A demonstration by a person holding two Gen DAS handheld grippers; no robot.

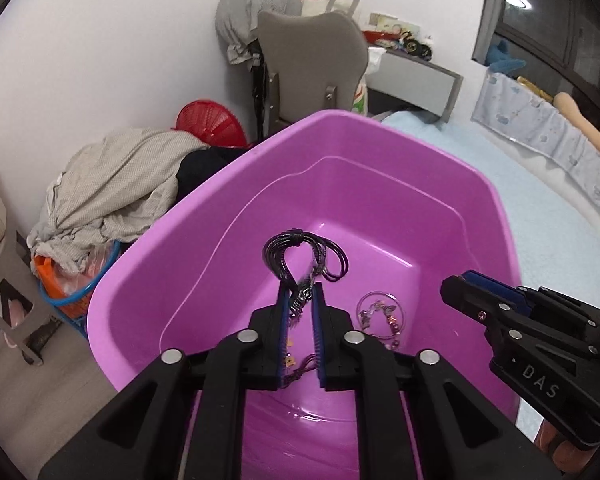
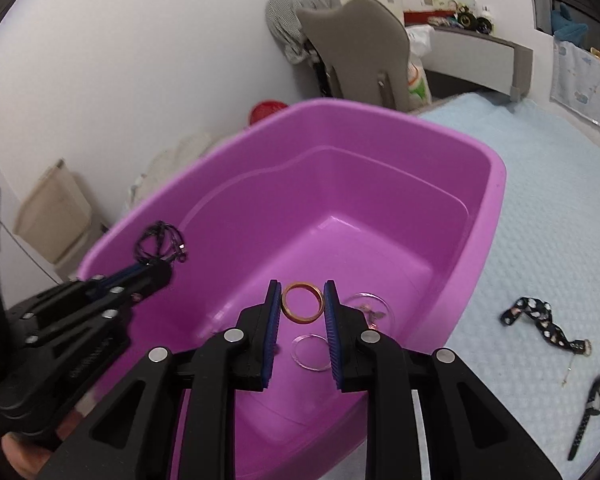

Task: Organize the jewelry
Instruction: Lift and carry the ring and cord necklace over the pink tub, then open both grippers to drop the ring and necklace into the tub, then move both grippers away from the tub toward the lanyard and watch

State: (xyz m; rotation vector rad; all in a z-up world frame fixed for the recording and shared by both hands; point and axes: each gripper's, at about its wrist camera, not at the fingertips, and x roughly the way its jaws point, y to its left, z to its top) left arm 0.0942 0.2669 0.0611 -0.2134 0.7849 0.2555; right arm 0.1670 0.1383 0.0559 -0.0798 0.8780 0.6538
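Observation:
A purple plastic tub [image 1: 148, 280] [image 2: 496, 184] fills both views. My left gripper [image 1: 300, 294] [image 2: 160, 270] hangs over its left side. A black cord necklace [image 1: 300, 248] [image 2: 160, 240] with a metal pendant sits blurred between the parted pads, which do not seem to press on it. Over the tub floor, my right gripper [image 2: 302, 292] [image 1: 460, 284] is open. A gold ring [image 2: 302, 303] spans the gap between its pads, loose as far as I can see. A clear charm bracelet [image 1: 380, 314] [image 2: 366, 306] and a clear ring [image 2: 312, 352] lie on the tub floor.
The tub stands on a pale blue quilted cover [image 2: 560, 220]. To its right lie a black patterned strap [image 2: 540, 320] and a black watch-like band [image 2: 596, 404]. Behind the tub are a grey chair [image 1: 312, 64], a heap of clothes [image 1: 116, 188] and a red basket [image 1: 212, 122].

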